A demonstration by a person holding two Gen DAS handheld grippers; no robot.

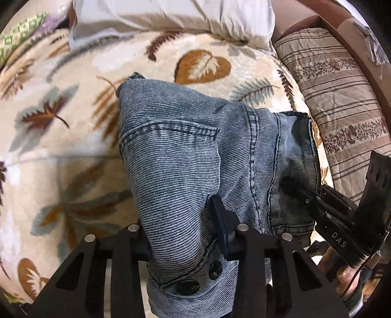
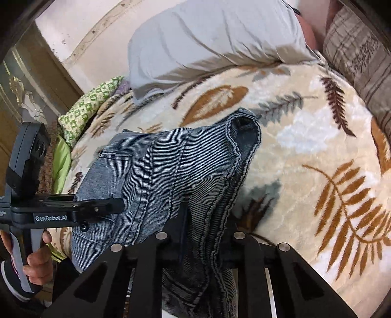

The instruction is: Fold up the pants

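Even soft light, slight motion blur, fisheye-warped dark edges.

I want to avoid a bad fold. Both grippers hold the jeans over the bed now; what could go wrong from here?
1. The left gripper pinches a thick bunch of the jeans near the buttons, so layers may slip out unevenly.
2. The right gripper holds several stacked edges; one could drop and spoil the fold.
3. The far end of the jeans drags on the plush blanket and may crease or twist.

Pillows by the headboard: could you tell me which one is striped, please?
The brown pillow at the bed's right edge is striped with floral bands; the grey pillow beside it is plain.
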